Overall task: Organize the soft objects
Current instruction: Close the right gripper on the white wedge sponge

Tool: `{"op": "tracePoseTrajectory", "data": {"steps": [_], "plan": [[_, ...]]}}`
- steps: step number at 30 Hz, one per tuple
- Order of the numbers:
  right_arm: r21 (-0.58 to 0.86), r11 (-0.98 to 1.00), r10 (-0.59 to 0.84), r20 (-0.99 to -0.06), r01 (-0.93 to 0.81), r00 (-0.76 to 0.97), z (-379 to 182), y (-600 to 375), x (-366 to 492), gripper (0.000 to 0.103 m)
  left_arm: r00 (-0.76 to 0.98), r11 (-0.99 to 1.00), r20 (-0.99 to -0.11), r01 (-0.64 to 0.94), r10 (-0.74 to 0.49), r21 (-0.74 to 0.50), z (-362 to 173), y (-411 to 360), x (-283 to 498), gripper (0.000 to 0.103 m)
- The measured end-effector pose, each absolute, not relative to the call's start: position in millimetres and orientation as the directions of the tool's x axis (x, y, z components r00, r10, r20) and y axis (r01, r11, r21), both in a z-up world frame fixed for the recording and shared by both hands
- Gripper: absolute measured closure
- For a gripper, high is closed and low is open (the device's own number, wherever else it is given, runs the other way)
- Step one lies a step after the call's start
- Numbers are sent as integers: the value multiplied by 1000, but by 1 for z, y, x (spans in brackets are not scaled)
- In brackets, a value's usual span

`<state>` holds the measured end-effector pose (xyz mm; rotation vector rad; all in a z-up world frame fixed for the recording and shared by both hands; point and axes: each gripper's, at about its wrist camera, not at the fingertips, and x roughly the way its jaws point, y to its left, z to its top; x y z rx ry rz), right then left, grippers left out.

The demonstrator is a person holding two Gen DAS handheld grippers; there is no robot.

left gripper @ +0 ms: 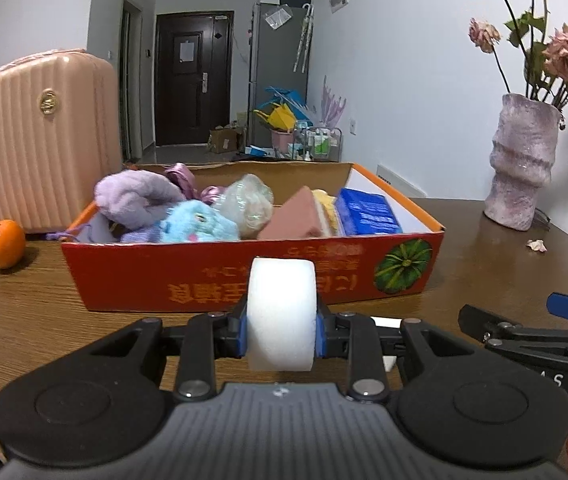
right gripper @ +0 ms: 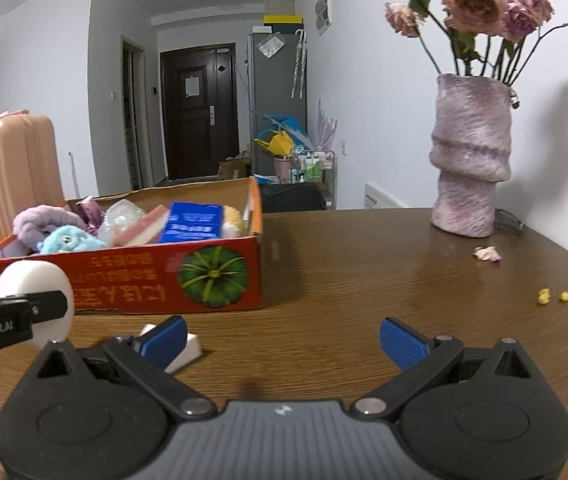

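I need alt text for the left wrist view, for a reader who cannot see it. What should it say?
The left tongs are shut on a white foam sponge, held just in front of a red cardboard box full of soft toys and sponges on a wooden table. An orange and a pink suitcase sit at left, a vase of dried roses at right.

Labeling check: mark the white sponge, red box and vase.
white sponge (left gripper: 282, 312), left wrist view, front face.
red box (right gripper: 124, 288), right wrist view, near wall.
vase (right gripper: 470, 160), right wrist view, body.

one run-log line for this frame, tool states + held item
left tool: shut on white sponge | right tool: open, empty | box: ahead on table
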<state>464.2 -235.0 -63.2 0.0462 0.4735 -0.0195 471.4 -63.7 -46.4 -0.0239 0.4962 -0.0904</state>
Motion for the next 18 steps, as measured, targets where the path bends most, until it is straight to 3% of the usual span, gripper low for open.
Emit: {"op": "tracePoseTrajectory", "data": {"steps": [13, 18], "plan": [[60, 998, 23, -513, 9, 858, -70, -187, 486, 0, 892, 999, -452, 18, -34, -40, -41, -9, 469, 73], [70, 997, 5, -558, 41, 830, -75, -175, 499, 9, 895, 999, -446, 3, -18, -35, -39, 7, 469, 73]]}}
